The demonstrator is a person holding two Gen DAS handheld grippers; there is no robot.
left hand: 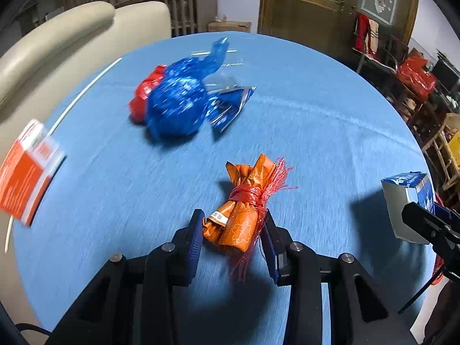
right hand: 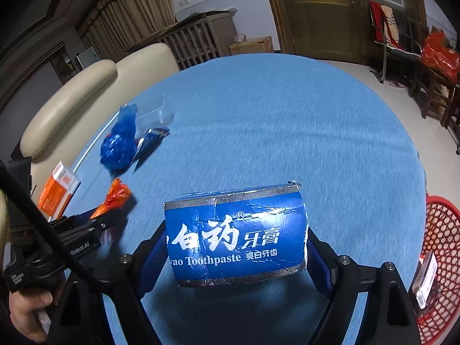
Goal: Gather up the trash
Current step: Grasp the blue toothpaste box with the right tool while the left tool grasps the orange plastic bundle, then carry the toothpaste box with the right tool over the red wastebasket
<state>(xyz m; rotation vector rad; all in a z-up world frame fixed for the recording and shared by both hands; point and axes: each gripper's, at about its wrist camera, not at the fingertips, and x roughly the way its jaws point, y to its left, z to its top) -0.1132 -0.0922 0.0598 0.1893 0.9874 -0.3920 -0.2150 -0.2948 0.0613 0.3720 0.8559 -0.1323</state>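
Note:
My left gripper (left hand: 233,227) is shut on an orange wrapper bundle (left hand: 244,218) tied with red string, just above the round blue table (left hand: 316,132). The right wrist view shows the same bundle (right hand: 115,195) at the left. My right gripper (right hand: 235,247) is shut on a torn blue toothpaste box (right hand: 235,235), its pads pressing on both ends. That box (left hand: 408,198) also shows at the right edge of the left wrist view. Further back on the table lie a crumpled blue plastic bag (left hand: 175,103) with a red piece and a blue-silver wrapper (left hand: 230,106).
An orange and white carton (left hand: 26,172) and a thin white stick (left hand: 83,92) lie near the table's left edge, by a beige sofa (left hand: 57,43). A red mesh basket (right hand: 442,247) with some packaging inside stands off the table's right edge. A hand (right hand: 26,316) grips the left tool.

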